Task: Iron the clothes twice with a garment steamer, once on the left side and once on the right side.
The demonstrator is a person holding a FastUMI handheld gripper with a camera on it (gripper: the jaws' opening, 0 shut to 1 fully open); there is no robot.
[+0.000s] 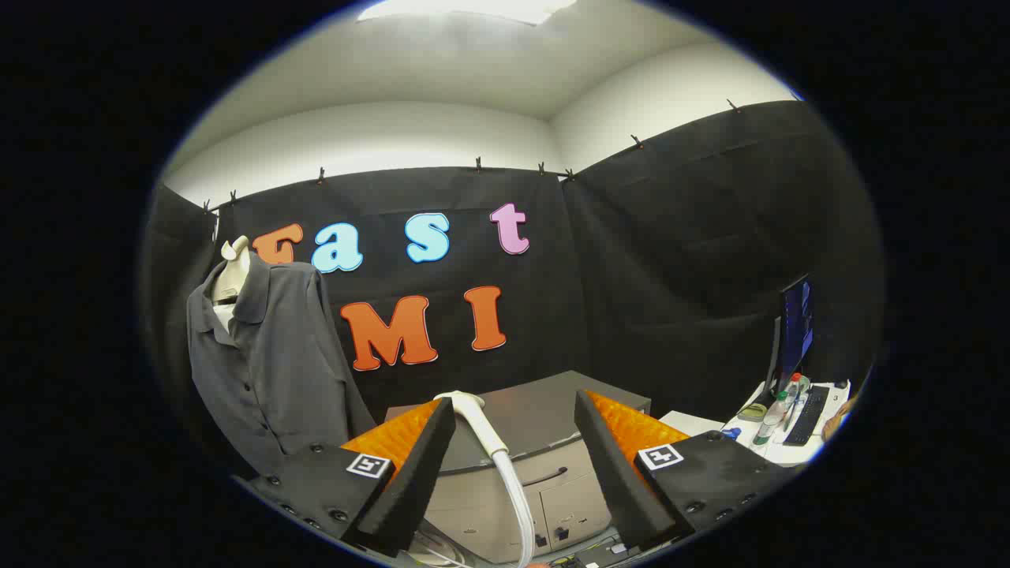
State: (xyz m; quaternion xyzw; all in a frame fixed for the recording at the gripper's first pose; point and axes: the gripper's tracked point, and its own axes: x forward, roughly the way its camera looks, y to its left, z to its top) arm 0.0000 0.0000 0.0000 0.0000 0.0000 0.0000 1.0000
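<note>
The gripper [513,410] is seen with its two fingers spread well apart and nothing pressed between them. Each finger carries a small square printed marker near its base.

In the gap between the fingers, nearer the left one, the garment steamer [483,422] is found: a pale, curved head with a white hose [517,497] running down from it toward the base of the gripper. The head lies close beside the left finger; whether it is touched by that finger cannot be told. It is not touched by the right finger.

Just behind the steamer a grey cabinet [544,457] is placed, with a flat top, a curved front edge and small doors below. The steamer head appears to rest at or over the front of this cabinet's top.

Well to the left of the cabinet, and higher, a dark grey collared shirt [268,363] is hung on a pale mannequin bust [230,276], buttoned down the front, with its sleeve draped toward the cabinet. The shirt is well apart from the steamer and beyond the left finger.

To the right of the cabinet, a white desk [789,450] is seen, on which a monitor [793,331], a keyboard [806,416] and a bottle [769,422] are set.
</note>
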